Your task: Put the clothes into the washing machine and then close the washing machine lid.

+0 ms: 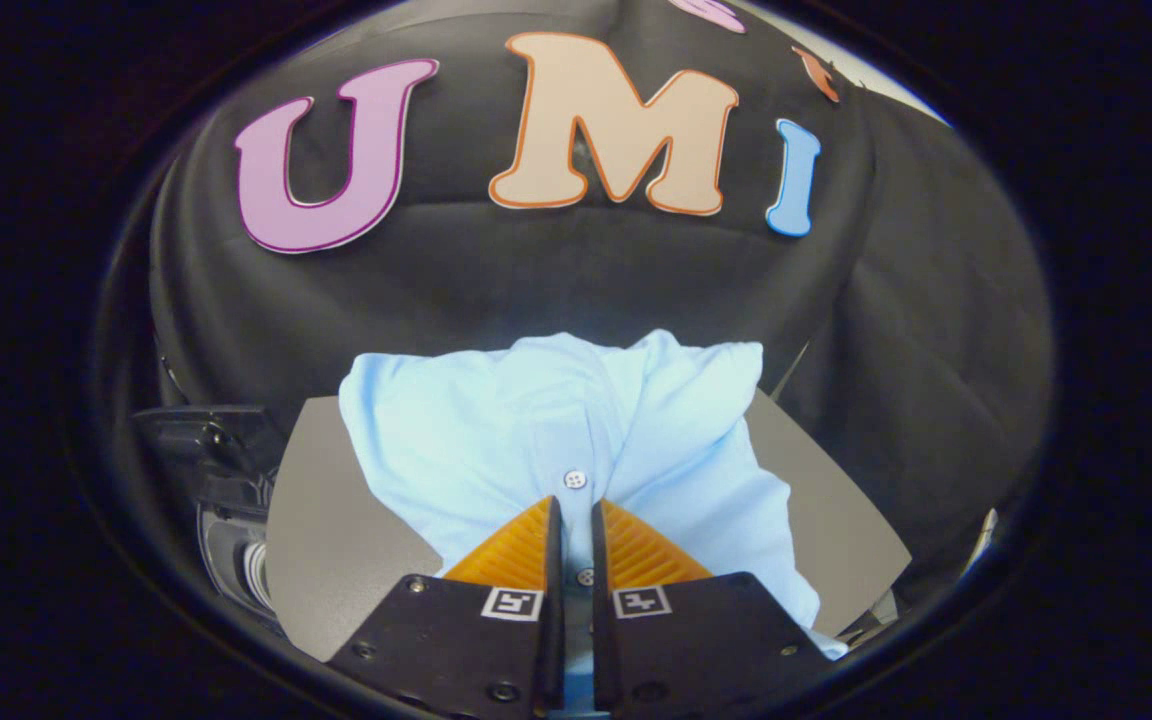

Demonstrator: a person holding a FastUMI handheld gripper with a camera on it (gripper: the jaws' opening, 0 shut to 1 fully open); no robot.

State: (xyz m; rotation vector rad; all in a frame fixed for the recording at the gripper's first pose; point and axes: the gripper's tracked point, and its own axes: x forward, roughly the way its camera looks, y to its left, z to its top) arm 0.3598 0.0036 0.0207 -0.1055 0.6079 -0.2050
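Black cloth wall (576,280) hangs behind a grey table (336,540); light-blue shirt (536,430) lies bunched across it. Gripper (576,515) fingers nearly together, pinching shirt's button strip; dark machine part (221,480) sits beside table.

One shirt (536,440), light blue, bunched on one grey table (336,530). Two buttons on its placket: one just ahead of the fingertips (574,479), one in the narrow gap between the fingers (585,577). One gripper (576,510) with two fingers, nearly closed, pinching the shirt fabric between them. Two square markers, one on each finger base (513,603) (642,601). One dark machine part (221,470) beside the table, partly hidden; what it is can't be told.
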